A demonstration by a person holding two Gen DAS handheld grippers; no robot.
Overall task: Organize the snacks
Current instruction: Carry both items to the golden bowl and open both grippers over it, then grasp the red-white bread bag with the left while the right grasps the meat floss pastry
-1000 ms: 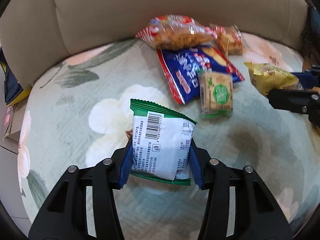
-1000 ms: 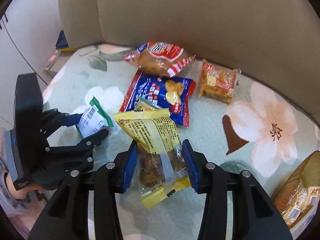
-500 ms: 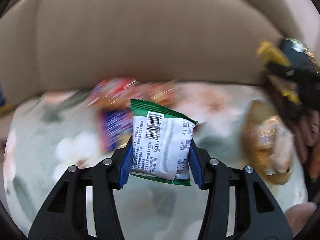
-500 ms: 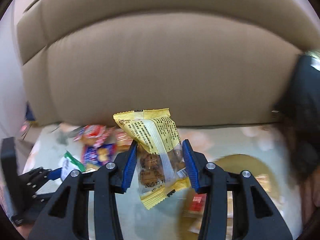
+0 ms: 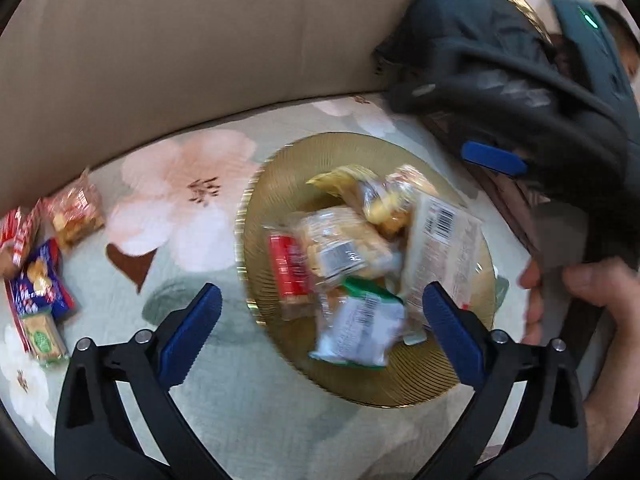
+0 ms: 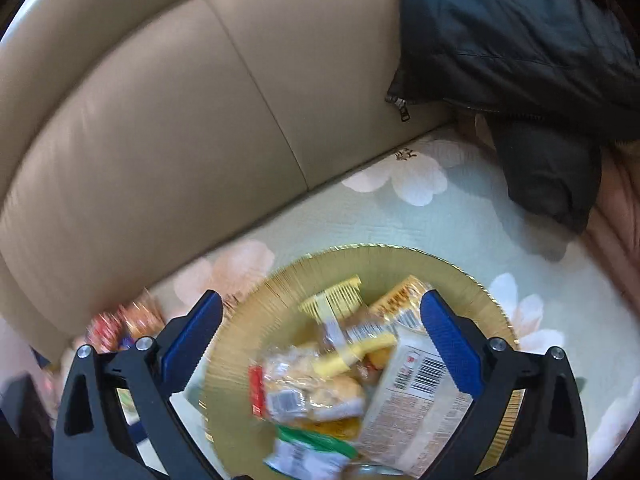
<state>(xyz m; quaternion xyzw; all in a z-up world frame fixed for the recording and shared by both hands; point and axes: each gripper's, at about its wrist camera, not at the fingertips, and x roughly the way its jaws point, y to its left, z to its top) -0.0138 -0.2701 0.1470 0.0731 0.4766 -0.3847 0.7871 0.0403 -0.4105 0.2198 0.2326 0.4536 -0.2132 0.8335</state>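
Observation:
A gold ribbed plate (image 5: 256,240) (image 6: 460,268) on the flowered sofa cover holds several snack packets. The green-and-white packet (image 5: 360,328) (image 6: 304,452) lies on its near side, blurred. The yellow packet (image 5: 348,184) (image 6: 336,300) lies at the plate's far side. My left gripper (image 5: 320,332) hangs open over the plate with nothing between its blue pads. My right gripper (image 6: 320,340) is also open above the plate, empty. It shows in the left wrist view as a dark blurred shape (image 5: 492,156) at the upper right.
Several packets remain on the cover at the left: an orange one (image 5: 74,216), a blue one (image 5: 38,288), a green-label cracker pack (image 5: 42,336). A black jacket (image 6: 520,40) lies on the beige sofa back at the right. A hand (image 5: 580,288) holds the right gripper.
Both grippers swung right from the loose snacks to above the gold plate and opened. The green-and-white packet and the yellow packet now lie on the plate.

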